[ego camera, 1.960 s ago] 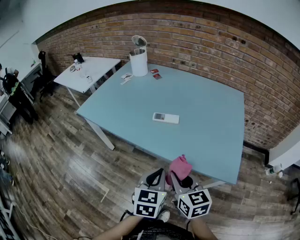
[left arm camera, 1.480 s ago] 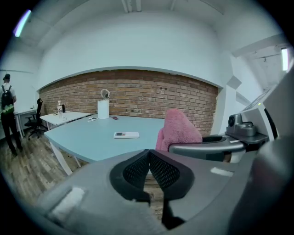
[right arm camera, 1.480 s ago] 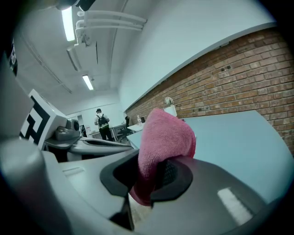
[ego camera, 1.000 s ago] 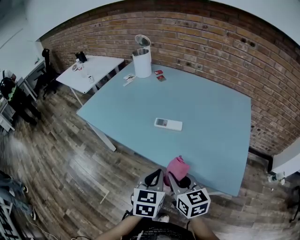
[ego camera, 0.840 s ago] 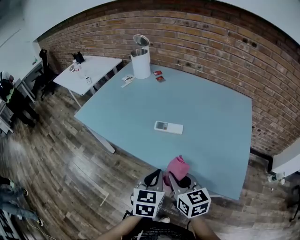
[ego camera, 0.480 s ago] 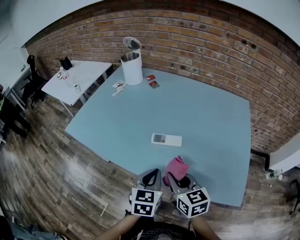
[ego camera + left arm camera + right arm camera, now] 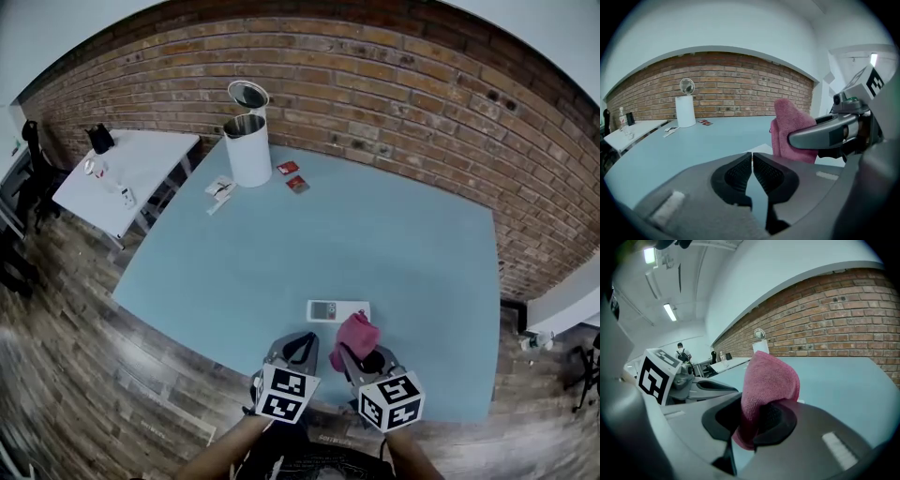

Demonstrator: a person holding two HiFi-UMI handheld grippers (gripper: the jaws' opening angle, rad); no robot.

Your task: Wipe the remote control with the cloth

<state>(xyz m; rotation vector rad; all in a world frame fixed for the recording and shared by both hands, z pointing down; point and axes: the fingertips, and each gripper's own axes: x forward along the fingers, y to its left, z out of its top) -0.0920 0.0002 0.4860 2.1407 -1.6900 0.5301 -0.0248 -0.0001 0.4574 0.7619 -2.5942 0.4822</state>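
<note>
A white remote control (image 7: 337, 310) lies on the light blue table (image 7: 375, 234), near its front edge. My right gripper (image 7: 356, 353) is shut on a pink cloth (image 7: 356, 335) (image 7: 766, 380), which stands up out of its jaws just short of the remote. The cloth (image 7: 792, 131) also shows at the right of the left gripper view. My left gripper (image 7: 298, 345) (image 7: 753, 165) is shut with nothing in it, close beside the right one, a little before the remote's left end. In both gripper views the remote is mostly hidden behind the jaws.
A white bin (image 7: 248, 150) with its lid up stands at the table's far left corner, with small red packets (image 7: 292, 176) and papers (image 7: 218, 190) beside it. A white side table (image 7: 117, 178) stands left. A brick wall (image 7: 394, 84) runs behind. A person (image 7: 682, 353) stands far off.
Both grippers have come forward from off the table's front edge to just short of the remote. The cloth stays in the right gripper; the left stays shut.
</note>
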